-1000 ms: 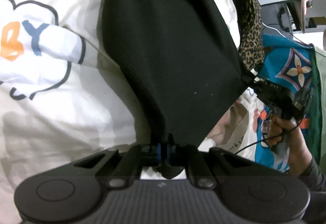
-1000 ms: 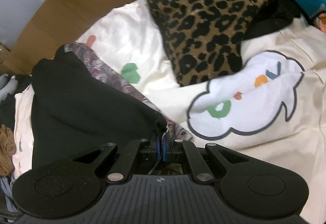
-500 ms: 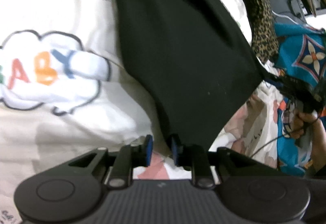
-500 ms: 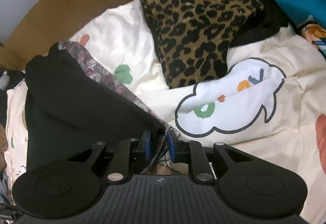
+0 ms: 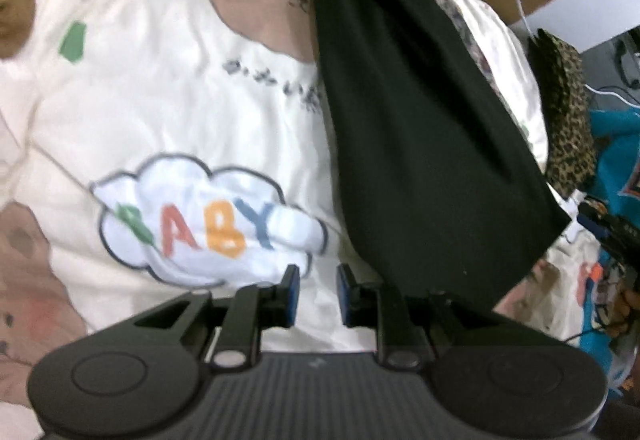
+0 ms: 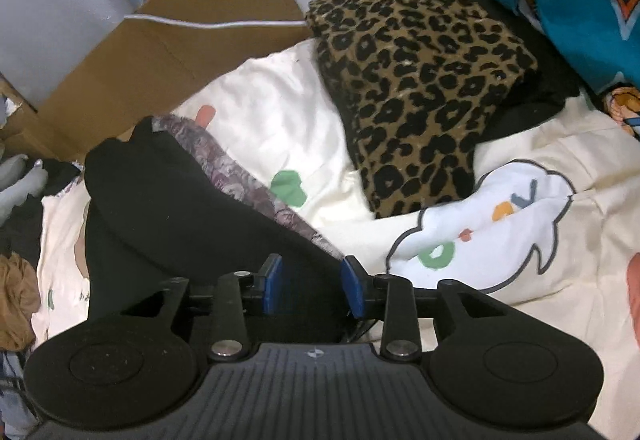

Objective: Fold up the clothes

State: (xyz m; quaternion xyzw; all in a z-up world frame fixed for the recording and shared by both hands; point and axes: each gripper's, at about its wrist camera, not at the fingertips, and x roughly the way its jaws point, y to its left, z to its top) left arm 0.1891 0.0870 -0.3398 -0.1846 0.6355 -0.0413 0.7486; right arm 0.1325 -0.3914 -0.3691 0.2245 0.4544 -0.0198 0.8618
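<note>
Lying folded on the bed sheet (image 5: 168, 112), the black garment (image 5: 420, 128) sits free of both wide-spread grippers, left (image 5: 314, 294) and right (image 6: 312, 286), so this fold looks finished and another regrasp comes next.

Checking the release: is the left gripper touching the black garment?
Apart. The left wrist view shows the left gripper open, cream bedding between its fingers, the black garment lying off to their right.

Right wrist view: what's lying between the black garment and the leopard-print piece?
A strip of grey-purple patterned fabric along the black garment, then bare cream printed sheet with a green blotch, up to the leopard-print piece.
</note>
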